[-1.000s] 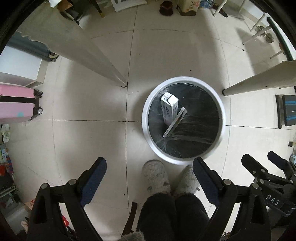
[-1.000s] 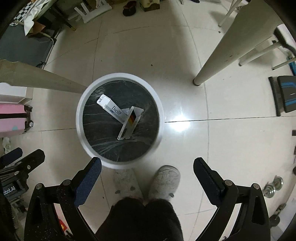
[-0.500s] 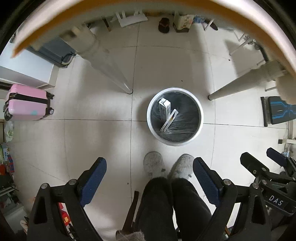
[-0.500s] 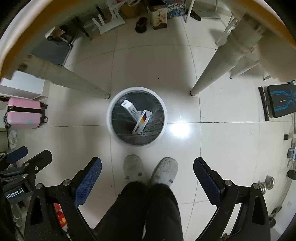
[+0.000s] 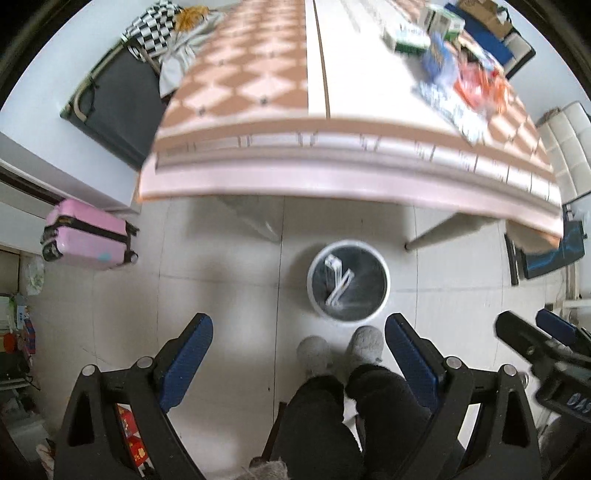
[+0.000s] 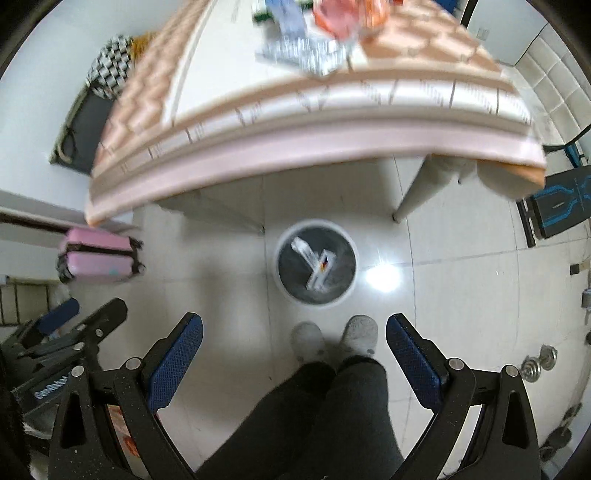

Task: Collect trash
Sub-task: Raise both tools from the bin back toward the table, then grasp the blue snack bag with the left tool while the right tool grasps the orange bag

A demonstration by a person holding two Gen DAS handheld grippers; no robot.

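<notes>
- Above, the counter (image 5: 258, 74) is seen, with blurred packets (image 6: 306, 48) lying near its edge.
- Below it, on the floor, the bin (image 5: 349, 280) is placed; two boxes (image 6: 314, 264) are held inside.
- Both the left gripper (image 5: 299, 345) and the right gripper (image 6: 294, 343) are kept with jaws released and nothing between.

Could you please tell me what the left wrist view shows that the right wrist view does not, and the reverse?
Only the left wrist view shows the green and white boxes far back on the table. Only the right wrist view shows the metal weights on the floor. Both show the trash bin holding two white boxes, the pink suitcase, the blurred wrappers and both open grippers, left and right.
</notes>
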